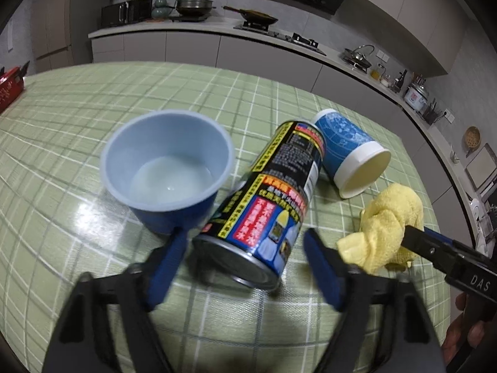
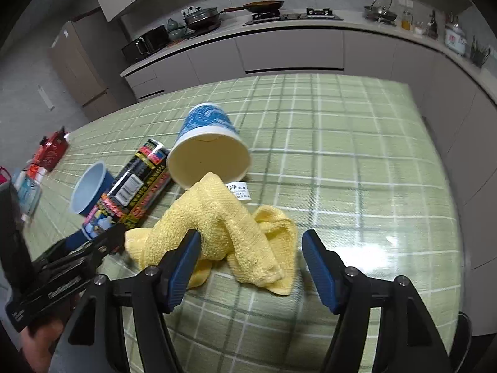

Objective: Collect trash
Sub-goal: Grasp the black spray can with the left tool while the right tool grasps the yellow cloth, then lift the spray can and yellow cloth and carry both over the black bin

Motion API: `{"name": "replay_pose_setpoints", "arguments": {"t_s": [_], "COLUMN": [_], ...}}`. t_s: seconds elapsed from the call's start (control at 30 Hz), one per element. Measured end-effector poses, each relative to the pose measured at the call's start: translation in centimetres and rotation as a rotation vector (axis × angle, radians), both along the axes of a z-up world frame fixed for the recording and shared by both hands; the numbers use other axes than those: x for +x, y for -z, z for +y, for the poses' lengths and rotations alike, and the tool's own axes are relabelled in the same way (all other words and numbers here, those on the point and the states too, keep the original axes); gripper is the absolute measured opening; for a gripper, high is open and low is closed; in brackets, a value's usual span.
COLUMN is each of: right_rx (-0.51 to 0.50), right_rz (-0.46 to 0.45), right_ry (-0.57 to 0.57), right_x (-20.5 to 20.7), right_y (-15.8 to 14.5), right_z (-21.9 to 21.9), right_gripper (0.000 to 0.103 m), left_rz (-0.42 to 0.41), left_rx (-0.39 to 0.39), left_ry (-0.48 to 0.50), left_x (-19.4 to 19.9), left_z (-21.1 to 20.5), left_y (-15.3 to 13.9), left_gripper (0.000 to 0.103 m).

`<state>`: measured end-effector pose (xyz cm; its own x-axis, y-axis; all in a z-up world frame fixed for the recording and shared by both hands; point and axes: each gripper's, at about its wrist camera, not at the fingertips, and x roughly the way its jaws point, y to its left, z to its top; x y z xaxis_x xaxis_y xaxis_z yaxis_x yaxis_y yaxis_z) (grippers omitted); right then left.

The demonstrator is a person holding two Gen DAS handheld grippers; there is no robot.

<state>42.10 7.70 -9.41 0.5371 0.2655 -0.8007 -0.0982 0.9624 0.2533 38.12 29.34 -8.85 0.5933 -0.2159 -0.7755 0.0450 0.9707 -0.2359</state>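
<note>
A black printed can [image 1: 264, 205] lies on its side on the green checked table [image 1: 77, 118]. My left gripper [image 1: 243, 242] is open, its blue fingers either side of the can's near end. A blue plastic cup [image 1: 167, 161] stands upright left of the can. A blue paper cup [image 1: 351, 152] lies on its side to the right. A crumpled yellow cloth [image 2: 223, 230] lies in front of the paper cup [image 2: 211, 146]. My right gripper [image 2: 250, 242] is open around the cloth's near part. The can [image 2: 133, 186] and plastic cup [image 2: 90, 186] also show in the right wrist view.
Red packets [image 2: 49, 152] and other small items lie at the table's far left edge. A red box [image 1: 11, 90] shows at the left. Behind the table runs a kitchen counter [image 2: 279, 28] with pans, a stove and jars.
</note>
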Motion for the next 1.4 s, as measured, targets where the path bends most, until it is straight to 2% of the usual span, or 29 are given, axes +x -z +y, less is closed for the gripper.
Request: {"name": "replay_pose_setpoints", "arguments": {"t_s": [0.1, 0.17, 0.3, 0.43, 0.47, 0.5, 0.53, 0.57, 0.6, 0.67, 0.77, 0.93, 0.97, 1.0, 1.07, 1.17, 1.4], "right_rx": [0.045, 0.047, 0.066, 0.085, 0.078, 0.063, 0.048, 0.037, 0.028, 0.028, 0.011, 0.041, 0.039, 0.043, 0.088, 0.106, 0.113], "right_rz": [-0.001, -0.010, -0.007, 0.019, 0.006, -0.004, -0.017, -0.031, -0.053, -0.069, -0.055, -0.013, -0.007, -0.001, 0.025, 0.010, -0.044], "right_ry": [-0.029, -0.034, 0.005, -0.006, -0.010, -0.009, -0.005, 0.003, 0.009, 0.001, -0.011, -0.071, -0.091, -0.109, -0.157, -0.169, -0.143], "right_x": [0.0, -0.3, -0.8, -1.8, -2.2, -2.3, -2.3, -2.3, -2.2, -1.7, -0.2, 1.8, 1.9, 2.0, 2.0, 1.3, -0.8], "right_y": [0.0, -0.2, -0.2, 0.0, -0.1, -0.2, -0.3, -0.5, -0.7, -1.0, -0.5, 0.8, 1.0, 1.2, 1.8, 1.9, 0.8], "right_z": [0.1, 0.1, -0.8, -1.2, -1.1, -1.0, -0.8, -0.8, -0.6, -0.4, 0.3, 1.9, 2.4, 2.8, 3.6, 4.1, 2.8], "right_gripper": [0.025, 0.016, 0.014, 0.015, 0.019, 0.039, 0.055, 0.082, 0.087, 0.087, 0.087, 0.087, 0.085, 0.069, 0.045, 0.038, 0.037], "left_rz": [-0.004, -0.005, -0.007, -0.002, 0.000, 0.004, 0.005, -0.002, -0.010, -0.025, -0.008, 0.000, -0.003, -0.004, -0.003, -0.010, -0.048], "left_rx": [-0.010, -0.026, -0.033, -0.030, -0.029, -0.028, -0.023, -0.019, -0.018, -0.005, 0.004, -0.012, -0.009, -0.009, -0.038, -0.037, -0.046], "left_ry": [0.002, 0.004, -0.005, -0.009, -0.009, -0.011, -0.021, -0.034, -0.039, -0.048, -0.038, -0.024, -0.021, -0.014, 0.014, 0.025, 0.013], "left_x": [-0.3, -0.9, -2.6, -4.6, -4.9, -5.1, -4.8, -4.6, -4.2, -3.4, -1.9, -0.6, -0.7, -0.6, -0.6, -0.9, -3.0], "left_z": [-0.2, 0.1, 0.9, 1.7, 1.8, 1.9, 1.8, 1.8, 1.8, 1.7, 1.5, 1.5, 1.5, 1.4, 1.2, 1.0, 0.7], "left_y": [0.1, 0.2, 0.3, 0.2, 0.2, 0.2, 0.1, 0.0, -0.2, -0.6, -0.2, 0.5, 0.5, 0.5, 0.4, 0.2, -0.6], "left_gripper": [0.064, 0.061, 0.057, 0.056, 0.056, 0.056, 0.057, 0.062, 0.071, 0.077, 0.077, 0.077, 0.076, 0.071, 0.055, 0.053, 0.053]}}
